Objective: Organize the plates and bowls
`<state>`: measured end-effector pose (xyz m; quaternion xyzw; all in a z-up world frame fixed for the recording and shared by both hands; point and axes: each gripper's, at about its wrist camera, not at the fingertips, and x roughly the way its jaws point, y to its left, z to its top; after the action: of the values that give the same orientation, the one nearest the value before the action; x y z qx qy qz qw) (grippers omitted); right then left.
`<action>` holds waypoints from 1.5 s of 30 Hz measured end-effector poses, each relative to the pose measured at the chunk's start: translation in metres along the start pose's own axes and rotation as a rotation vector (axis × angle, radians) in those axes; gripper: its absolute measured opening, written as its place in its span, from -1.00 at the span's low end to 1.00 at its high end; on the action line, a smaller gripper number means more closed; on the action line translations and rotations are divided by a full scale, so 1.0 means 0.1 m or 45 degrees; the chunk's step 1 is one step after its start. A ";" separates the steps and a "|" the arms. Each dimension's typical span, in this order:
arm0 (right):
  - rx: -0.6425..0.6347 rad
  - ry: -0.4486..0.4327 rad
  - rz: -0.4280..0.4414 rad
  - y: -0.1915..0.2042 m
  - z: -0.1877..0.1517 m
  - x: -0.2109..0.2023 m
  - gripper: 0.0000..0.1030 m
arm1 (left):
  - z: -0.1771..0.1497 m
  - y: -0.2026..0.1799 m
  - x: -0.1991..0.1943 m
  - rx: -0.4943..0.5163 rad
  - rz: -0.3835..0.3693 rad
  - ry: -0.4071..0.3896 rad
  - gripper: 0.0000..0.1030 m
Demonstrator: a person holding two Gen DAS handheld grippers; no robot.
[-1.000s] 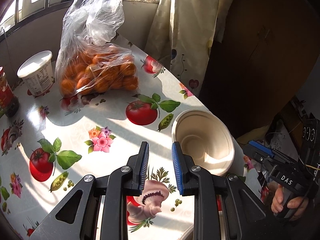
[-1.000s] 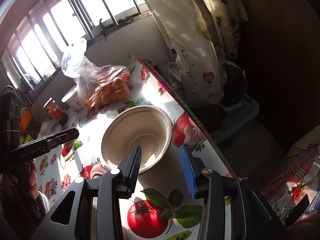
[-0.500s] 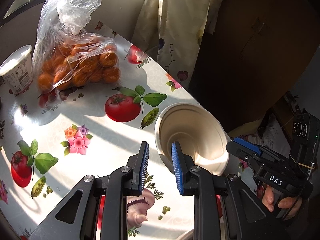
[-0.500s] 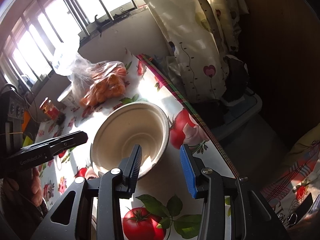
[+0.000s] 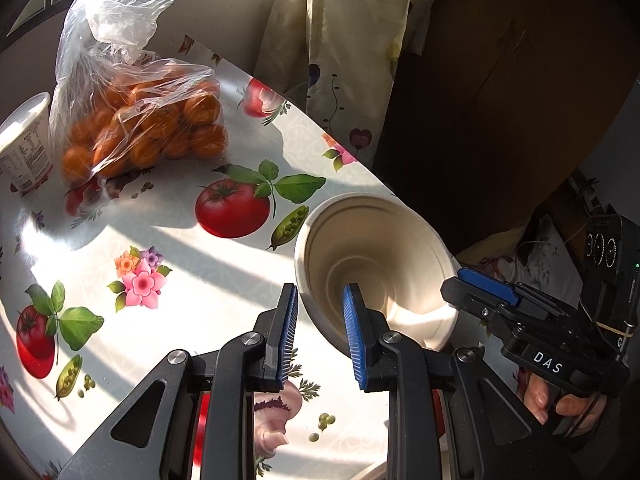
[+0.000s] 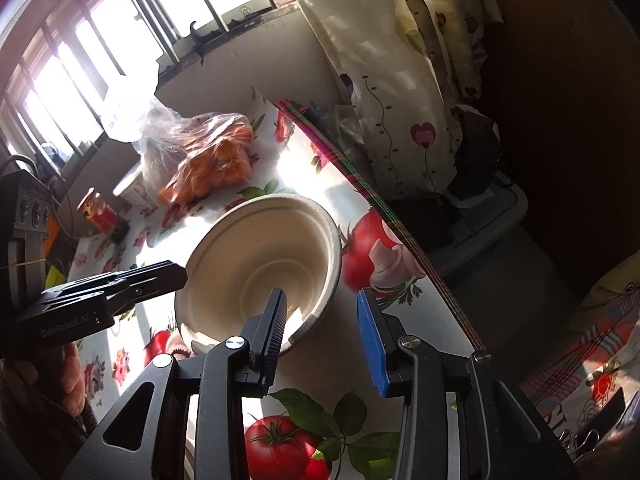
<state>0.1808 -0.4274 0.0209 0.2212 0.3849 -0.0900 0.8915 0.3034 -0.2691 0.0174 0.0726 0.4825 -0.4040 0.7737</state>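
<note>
bowl (image 5: 372, 264) sits just ahead of both jaws, near rim between them | left gripper (image 5: 320, 336) spread, straddling rim, not pinching | right gripper (image 6: 324, 336) closing on the wall, pads probably not pressing | I judge it light, thin, crushable: grip rim gently

This is a lived-in home, a dining corner by a barred window (image 6: 120, 52). The desk (image 5: 168, 248) wears an oilcloth printed with tomatoes and flowers. On it, toward the window, sit a bag of oranges (image 5: 136, 128) and a yogurt tub (image 5: 24, 148). A heart-patterned curtain (image 6: 400, 80) hangs beside the window.
</note>
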 end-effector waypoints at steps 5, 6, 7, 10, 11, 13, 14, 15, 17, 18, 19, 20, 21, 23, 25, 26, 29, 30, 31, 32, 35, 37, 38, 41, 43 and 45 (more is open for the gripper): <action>0.000 0.008 0.003 0.00 0.00 0.02 -0.47 | 0.00 0.02 0.02 -0.012 0.005 0.007 -0.52; 0.003 0.009 0.004 0.00 -0.01 0.02 -0.47 | 0.00 0.02 0.03 -0.010 0.006 0.011 -0.52; 0.006 0.010 0.003 0.00 -0.01 0.03 -0.48 | 0.00 0.02 0.04 -0.009 0.005 0.017 -0.52; 0.008 0.013 0.001 0.00 -0.01 0.04 -0.54 | 0.00 0.01 0.05 -0.006 0.002 0.021 -0.52; 0.008 0.014 0.000 0.00 -0.01 0.04 -0.54 | 0.00 0.01 0.05 -0.006 0.003 0.023 -0.52; 0.005 0.015 0.000 0.01 -0.01 0.04 -0.59 | -0.01 0.01 0.05 -0.007 0.005 0.023 -0.52; 0.003 0.014 0.000 0.01 -0.01 0.04 -0.61 | 0.00 0.01 0.06 -0.008 0.003 0.025 -0.52; 0.002 0.015 -0.001 0.01 -0.01 0.04 -0.62 | 0.00 0.02 0.06 -0.010 0.006 0.026 -0.52; 0.003 0.014 0.000 0.01 -0.02 0.04 -0.62 | -0.01 0.02 0.06 -0.011 0.010 0.025 -0.53; 0.003 0.015 0.000 0.01 -0.01 0.04 -0.62 | -0.01 0.02 0.07 -0.012 0.008 0.025 -0.55; 0.002 0.015 0.000 0.01 -0.01 0.05 -0.62 | -0.01 0.02 0.07 -0.012 0.010 0.027 -0.59; 0.002 0.014 -0.001 0.01 -0.01 0.04 -0.62 | -0.01 0.02 0.07 -0.010 0.015 0.029 -0.64; 0.004 0.014 -0.001 0.01 -0.02 0.04 -0.62 | -0.02 0.02 0.08 -0.008 0.016 0.029 -0.65; 0.003 0.014 0.002 0.02 -0.01 0.04 -0.62 | -0.02 0.01 0.08 -0.005 0.017 0.030 -0.69; 0.003 0.014 0.000 0.02 -0.01 0.05 -0.62 | -0.02 0.00 0.08 0.005 0.024 0.026 -0.69; 0.003 0.015 0.000 0.01 -0.01 0.05 -0.62 | -0.02 0.00 0.08 0.008 0.026 0.025 -0.69; 0.005 0.015 0.002 0.01 -0.01 0.04 -0.62 | -0.03 -0.01 0.08 0.013 0.028 0.022 -0.69; 0.004 0.015 0.001 0.01 -0.01 0.04 -0.62 | -0.03 -0.01 0.07 0.014 0.029 0.021 -0.69; 0.004 0.015 0.000 0.01 -0.01 0.05 -0.62 | -0.03 -0.01 0.07 0.015 0.030 0.020 -0.70; 0.003 0.014 0.000 0.01 -0.01 0.05 -0.62 | -0.03 -0.01 0.07 0.016 0.031 0.019 -0.70; 0.003 0.014 0.001 0.01 -0.02 0.04 -0.62 | -0.03 -0.01 0.07 0.016 0.033 0.016 -0.70; 0.000 0.013 0.000 0.02 -0.01 0.04 -0.63 | -0.03 -0.01 0.06 0.017 0.035 0.013 -0.70; 0.000 0.012 0.000 0.02 -0.01 0.04 -0.63 | -0.03 -0.01 0.06 0.017 0.035 0.012 -0.70; 0.000 0.011 0.001 0.02 -0.01 0.03 -0.63 | -0.03 -0.02 0.05 0.018 0.034 0.008 -0.70; 0.001 0.012 0.001 0.02 -0.01 0.03 -0.63 | -0.03 -0.02 0.04 0.016 0.032 0.006 -0.70; 0.003 0.008 0.005 0.02 0.00 0.01 -0.63 | -0.03 -0.02 0.02 0.015 0.031 0.002 -0.70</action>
<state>0.1819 -0.4253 0.0212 0.2232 0.3871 -0.0878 0.8903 0.3005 -0.2698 0.0146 0.0832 0.4797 -0.3975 0.7778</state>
